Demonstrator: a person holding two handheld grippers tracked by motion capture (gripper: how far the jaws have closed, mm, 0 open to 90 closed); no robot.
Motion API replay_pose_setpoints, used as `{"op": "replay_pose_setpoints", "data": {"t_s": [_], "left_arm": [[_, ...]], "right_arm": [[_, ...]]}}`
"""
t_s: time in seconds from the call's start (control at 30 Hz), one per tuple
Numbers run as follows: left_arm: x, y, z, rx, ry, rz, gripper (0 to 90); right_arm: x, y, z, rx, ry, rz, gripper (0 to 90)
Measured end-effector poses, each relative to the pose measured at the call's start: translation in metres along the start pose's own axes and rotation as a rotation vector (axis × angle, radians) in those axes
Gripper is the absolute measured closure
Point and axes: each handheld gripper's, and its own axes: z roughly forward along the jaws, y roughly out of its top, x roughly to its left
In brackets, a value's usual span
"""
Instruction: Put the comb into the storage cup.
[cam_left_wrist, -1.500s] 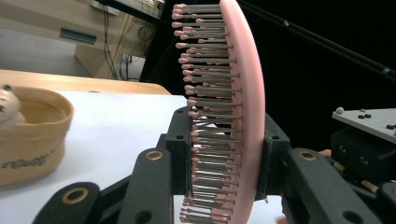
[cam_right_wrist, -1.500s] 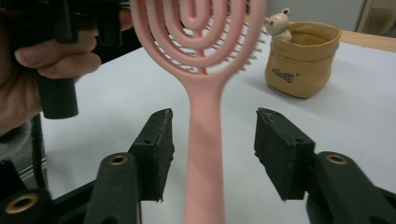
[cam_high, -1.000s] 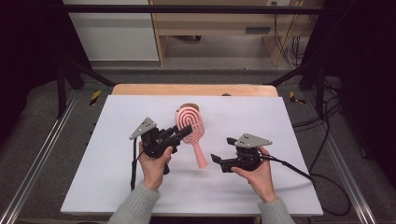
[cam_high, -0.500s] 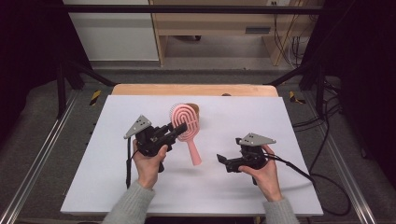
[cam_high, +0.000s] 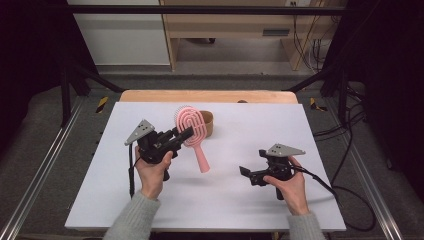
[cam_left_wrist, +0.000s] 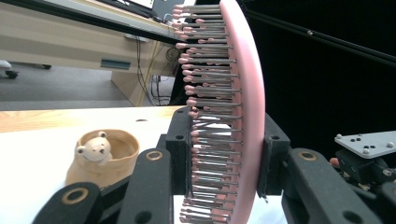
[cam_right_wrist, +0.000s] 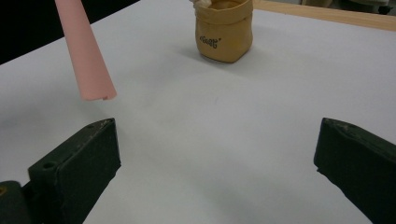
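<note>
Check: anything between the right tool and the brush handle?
Nothing. In the right gripper view, bare white table separates the open right tool from the pink brush handle.

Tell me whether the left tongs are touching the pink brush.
Touching. The left gripper view shows the left tongs clamped on the pink brush, one jaw on its bristles, the other against its back.

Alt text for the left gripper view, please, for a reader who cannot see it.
The left gripper's two black jaws are shut on the head of a pink hairbrush, seen edge-on with its bristles pointing left. Behind, at lower left, a tan cup with a small bear figure inside stands on the white table.
</note>
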Motion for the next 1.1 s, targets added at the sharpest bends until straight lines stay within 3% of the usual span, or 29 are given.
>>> {"op": "replay_pose_setpoints", "data": {"t_s": [0.6,1.1], "left_arm": [[0.011,0.014,-0.001,-0.007,0.031,0.015,64.2],[0.017,0.030,0.004,-0.019,0.052,0.024,64.2]], "right_arm": [[-0.022,-0.010,-0.021,-0.024,-0.002,0.036,0.8],[-0.035,-0.019,-0.028,0.000,-0.004,0.010,0.5]]}}
